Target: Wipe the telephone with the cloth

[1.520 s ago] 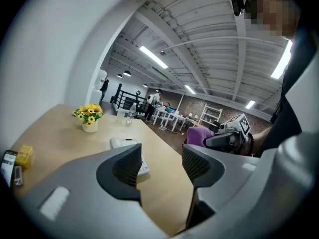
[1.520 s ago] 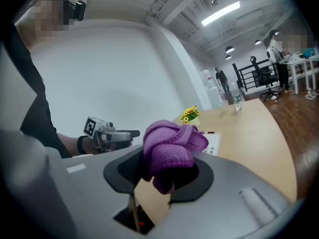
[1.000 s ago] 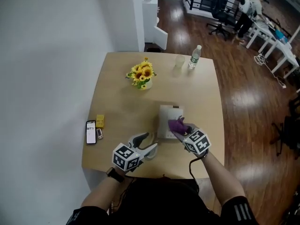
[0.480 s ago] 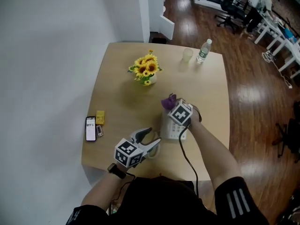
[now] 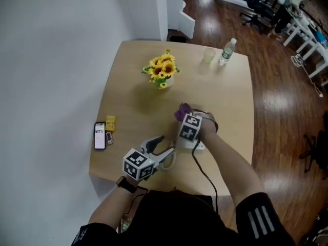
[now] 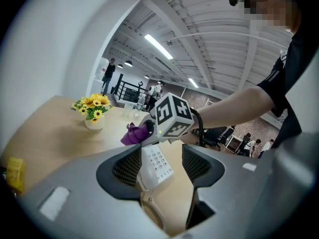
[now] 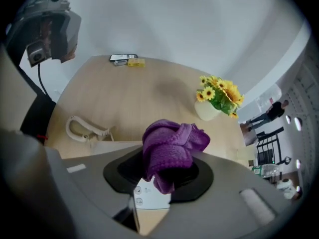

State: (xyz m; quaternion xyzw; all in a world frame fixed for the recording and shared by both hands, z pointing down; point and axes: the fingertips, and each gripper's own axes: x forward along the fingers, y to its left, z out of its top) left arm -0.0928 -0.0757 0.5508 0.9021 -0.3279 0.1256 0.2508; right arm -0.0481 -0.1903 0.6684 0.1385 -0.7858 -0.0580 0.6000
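While the person leans over the table [image 5: 133, 106], the right gripper [image 5: 184, 118] is down on the telephone [image 5: 196, 145], which lies on the right half of the table, nearer the near edge than the far one. Its jaws are pinched on a bunched purple cloth [image 7: 172, 146], and the cloth bulges out past the jaw tips and hangs over the white body of the telephone, where two small round buttons show just below it. From where I stand the cloth sits at the telephone's far end, though whether it is pressing on the surface I cannot tell. The left gripper [image 5: 163, 146] is low at the telephone's left side, close to the near edge, with its jaws spread wide. Seen along them, the keypad end of the telephone lies in the gap, against the left jaw and clear of the right one, so nothing is squeezed. A curly white cord [image 6: 154, 210] trails off the telephone towards the near edge, just under that gripper. Further back, a small pot of sunflowers [image 5: 163, 70] stands left of the table's middle, towards the far edge. A pale cup [image 5: 208, 55] and a clear bottle [image 5: 227, 52] stand side by side near the far right corner. By the left edge lie a smartphone [image 5: 99, 136] and a little yellow box [image 5: 109, 123], close together.
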